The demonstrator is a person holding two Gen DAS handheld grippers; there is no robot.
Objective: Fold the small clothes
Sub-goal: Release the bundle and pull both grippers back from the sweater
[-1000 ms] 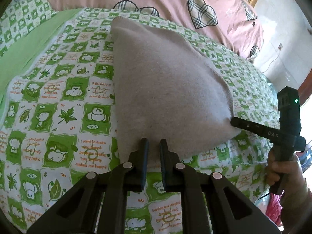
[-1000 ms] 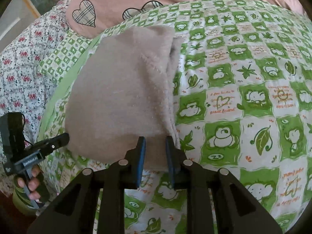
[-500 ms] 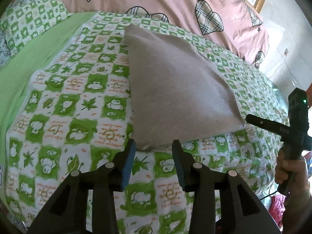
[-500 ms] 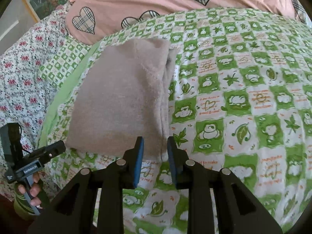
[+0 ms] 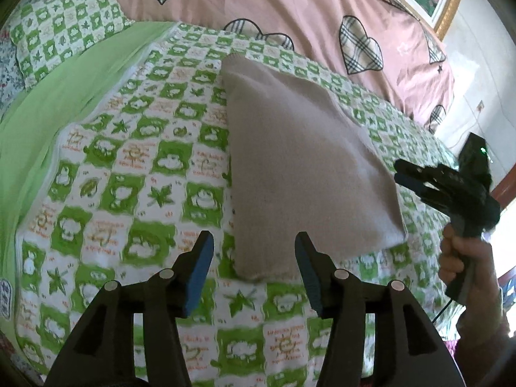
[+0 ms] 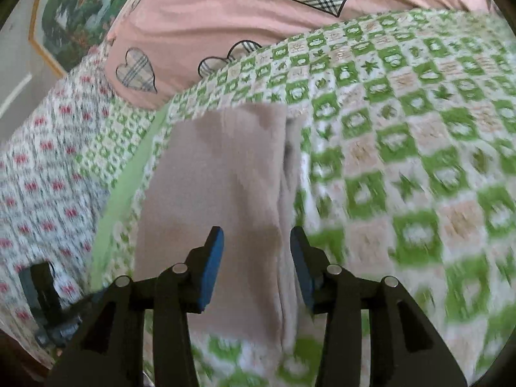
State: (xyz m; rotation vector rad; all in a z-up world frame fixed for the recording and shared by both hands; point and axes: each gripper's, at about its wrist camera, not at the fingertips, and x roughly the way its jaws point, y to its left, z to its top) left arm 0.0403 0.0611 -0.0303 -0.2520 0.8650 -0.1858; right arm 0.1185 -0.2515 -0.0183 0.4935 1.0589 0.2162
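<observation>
Folded beige garment on bedspread, left gripper and right gripper jaws just opening, garment beyond, unheld

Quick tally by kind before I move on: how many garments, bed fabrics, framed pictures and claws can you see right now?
Folded beige garment: 1
Bed fabrics: 4, namely the green checked sheet, the pink heart quilt, the floral cloth and the checked pillow
Framed picture: 1
Claws: 2, the left claw and the right claw, both open and holding nothing
Total: 8
</observation>
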